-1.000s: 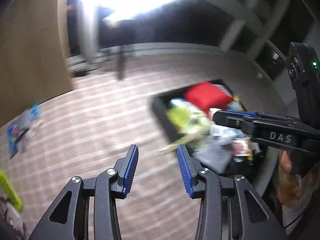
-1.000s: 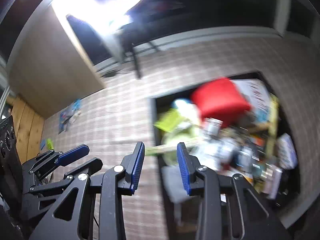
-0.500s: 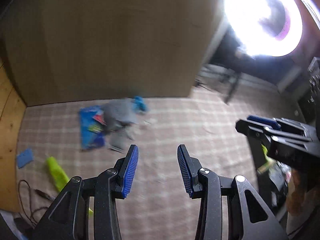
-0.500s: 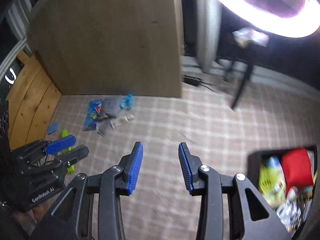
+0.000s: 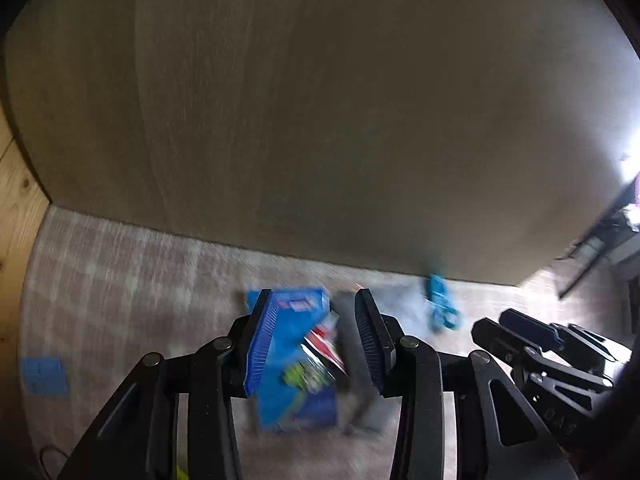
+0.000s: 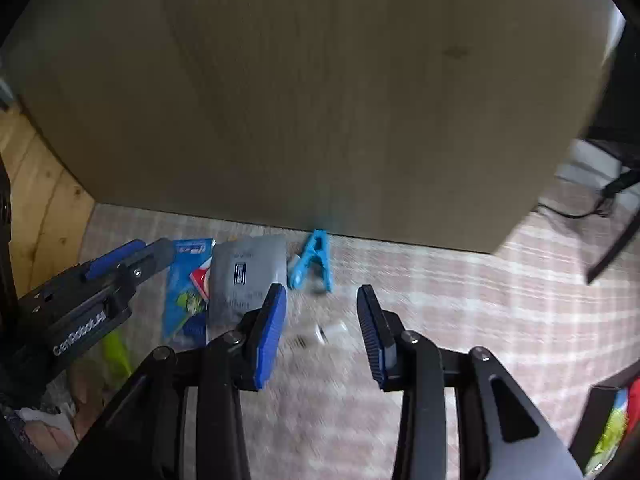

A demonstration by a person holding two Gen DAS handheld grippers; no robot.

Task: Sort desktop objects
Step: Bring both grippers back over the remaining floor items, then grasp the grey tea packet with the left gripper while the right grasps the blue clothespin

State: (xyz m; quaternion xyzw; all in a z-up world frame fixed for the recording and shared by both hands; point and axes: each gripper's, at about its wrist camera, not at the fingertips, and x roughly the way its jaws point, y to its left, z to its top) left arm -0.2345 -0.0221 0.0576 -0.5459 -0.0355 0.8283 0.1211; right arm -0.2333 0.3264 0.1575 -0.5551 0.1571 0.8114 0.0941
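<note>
A blue snack packet [image 5: 296,360] lies on the checked cloth, and my left gripper [image 5: 312,300] hovers open right above it with nothing held. Beside the packet lies a grey pouch [image 6: 246,276], then a blue clothes peg [image 6: 314,260] close to the brown board. My right gripper [image 6: 321,296] stands open and empty over the cloth just in front of the peg, above a small white scrap [image 6: 332,330]. In the right wrist view the left gripper [image 6: 152,252] sits over the blue packet [image 6: 186,292]. The left wrist view is blurred.
A tall brown board [image 6: 320,100] walls off the back. A small blue card [image 5: 44,376] and a lime green item [image 6: 114,350] lie at the left near a wooden floor [image 6: 36,200]. The black bin [image 6: 600,420] of sorted things shows at the lower right.
Both grippers have swung left from over the black bin to the pile by the brown board and dropped lower. Both stay open and empty.
</note>
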